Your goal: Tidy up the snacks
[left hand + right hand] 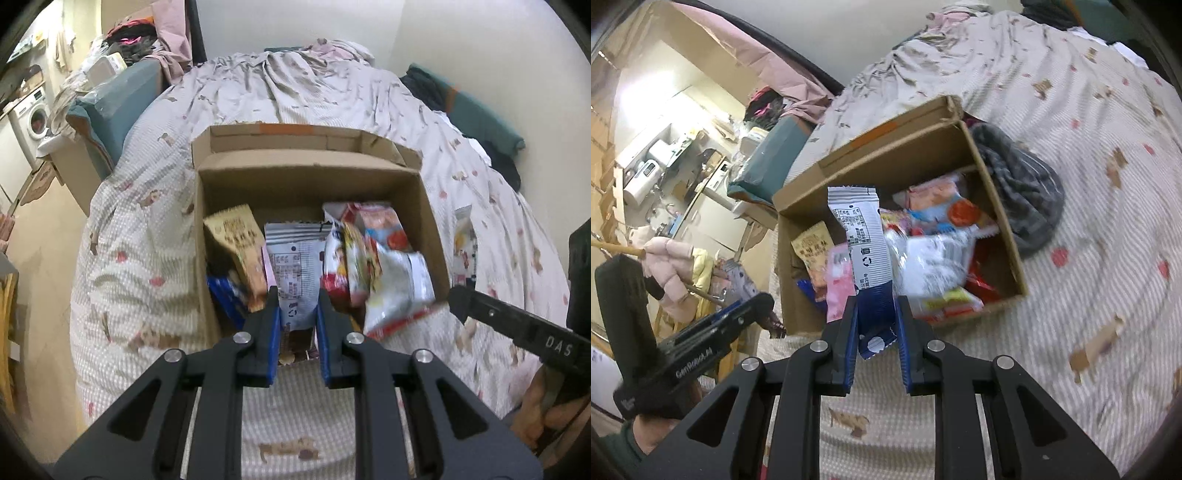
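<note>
Snacks (373,258): we count many packets in an open cardboard box (430,206) on the bed (140,229). Our right gripper (875,317) holds a white-and-blue packet (862,236) between narrow fingers. Our left gripper (297,314): fingers narrow around a brown packet (291,345) at the box's near edge.

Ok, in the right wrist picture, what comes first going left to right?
left gripper → tan packet → pink packet → white-and-blue packet → clear bag → grey cloth
</note>
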`<state>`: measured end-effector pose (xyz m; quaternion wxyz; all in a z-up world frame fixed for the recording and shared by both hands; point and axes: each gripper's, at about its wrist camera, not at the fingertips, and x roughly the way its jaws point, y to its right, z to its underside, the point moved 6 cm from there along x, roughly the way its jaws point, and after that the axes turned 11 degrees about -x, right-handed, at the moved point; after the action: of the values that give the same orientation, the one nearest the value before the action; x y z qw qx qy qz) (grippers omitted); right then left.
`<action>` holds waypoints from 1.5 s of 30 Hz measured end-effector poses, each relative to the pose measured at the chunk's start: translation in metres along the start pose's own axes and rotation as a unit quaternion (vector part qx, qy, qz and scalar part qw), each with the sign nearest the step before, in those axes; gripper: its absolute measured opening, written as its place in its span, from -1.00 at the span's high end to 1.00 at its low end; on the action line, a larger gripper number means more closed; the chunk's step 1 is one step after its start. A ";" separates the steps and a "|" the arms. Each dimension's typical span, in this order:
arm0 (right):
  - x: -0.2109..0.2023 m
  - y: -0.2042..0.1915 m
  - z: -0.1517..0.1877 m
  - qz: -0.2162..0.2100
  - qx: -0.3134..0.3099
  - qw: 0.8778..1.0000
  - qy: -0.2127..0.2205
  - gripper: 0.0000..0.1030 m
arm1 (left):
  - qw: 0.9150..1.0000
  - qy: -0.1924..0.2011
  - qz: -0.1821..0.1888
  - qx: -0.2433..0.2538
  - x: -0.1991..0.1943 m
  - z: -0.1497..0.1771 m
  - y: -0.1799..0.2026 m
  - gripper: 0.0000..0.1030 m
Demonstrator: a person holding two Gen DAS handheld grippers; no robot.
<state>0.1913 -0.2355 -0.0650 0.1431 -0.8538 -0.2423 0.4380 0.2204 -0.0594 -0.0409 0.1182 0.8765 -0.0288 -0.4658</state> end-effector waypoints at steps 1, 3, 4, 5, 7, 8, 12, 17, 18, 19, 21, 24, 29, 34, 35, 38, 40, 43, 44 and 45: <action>0.003 0.001 -0.006 0.002 -0.004 1.000 0.001 0.61 | 1.000 0.002 -0.002 0.001 0.004 -0.004 0.001 0.72; 0.007 0.004 -0.015 0.009 -0.009 1.000 0.003 0.61 | 1.000 0.003 -0.004 -0.002 0.009 -0.013 0.003 0.72; 0.009 0.007 -0.021 0.013 -0.010 1.000 0.005 0.61 | 1.000 0.003 -0.002 -0.005 0.012 -0.019 0.003 0.72; 0.011 0.011 -0.026 0.018 -0.011 1.000 0.005 0.61 | 1.000 0.002 -0.002 -0.008 0.017 -0.024 0.004 0.72; 0.019 0.021 -0.037 0.030 -0.015 0.999 0.003 0.61 | 1.000 0.003 -0.007 -0.009 0.025 -0.034 0.005 0.72; 0.022 0.026 -0.040 0.035 -0.015 0.999 0.000 0.61 | 1.000 0.004 -0.012 -0.009 0.030 -0.037 0.005 0.72; 0.037 0.043 -0.051 0.064 -0.020 0.998 -0.006 0.61 | 0.999 0.018 -0.033 -0.012 0.045 -0.045 0.002 0.72; 0.044 0.051 -0.058 0.070 -0.013 0.997 -0.002 0.61 | 0.999 0.012 -0.035 -0.014 0.063 -0.048 0.002 0.72; 0.044 0.052 -0.059 0.071 -0.012 0.997 -0.001 0.61 | 0.999 0.011 -0.037 -0.012 0.066 -0.048 0.003 0.72; 0.044 0.053 -0.061 0.070 -0.010 0.997 0.001 0.61 | 0.999 0.009 -0.038 -0.009 0.069 -0.047 0.003 0.72; 0.045 0.054 -0.063 0.069 -0.010 0.998 0.001 0.61 | 0.999 0.003 -0.041 -0.009 0.074 -0.046 0.004 0.72; 0.048 0.054 -0.064 0.062 -0.006 0.998 -0.001 0.61 | 0.999 -0.001 -0.045 -0.010 0.079 -0.047 0.005 0.71; 0.049 0.041 -0.067 0.023 -0.011 1.000 0.003 0.58 | 0.998 -0.006 -0.057 -0.006 0.083 -0.048 0.009 0.48; 0.044 0.032 -0.071 -0.006 -0.013 1.000 0.016 0.55 | 0.998 0.013 -0.067 0.007 0.074 -0.048 0.014 -0.30; 0.044 0.031 -0.071 -0.012 -0.012 1.000 0.015 0.54 | 0.997 0.017 -0.076 0.011 0.072 -0.049 0.015 -0.41; 0.044 0.028 -0.071 -0.016 -0.011 1.000 0.014 0.50 | 0.996 0.027 -0.080 0.016 0.065 -0.049 0.014 -0.42; 0.042 0.026 -0.073 -0.006 -0.018 1.000 0.017 0.03 | 0.996 0.028 -0.086 0.017 0.060 -0.048 0.011 -0.42; 0.031 0.022 -0.075 0.001 -0.024 0.999 0.040 -0.66 | 0.996 0.041 -0.083 0.016 0.047 -0.047 0.006 -0.42; 0.025 0.019 -0.077 0.006 -0.029 0.998 0.052 -0.67 | 0.995 0.050 -0.085 0.018 0.041 -0.047 0.004 -0.42; 0.022 0.017 -0.077 0.012 -0.034 0.998 0.056 -0.68 | 0.994 0.057 -0.089 0.019 0.036 -0.046 0.002 -0.42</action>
<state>0.2698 -0.2404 -0.0432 0.1224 -0.8841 -0.2385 0.3828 0.2789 -0.0588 -0.0443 0.0607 0.9027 0.0471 -0.4233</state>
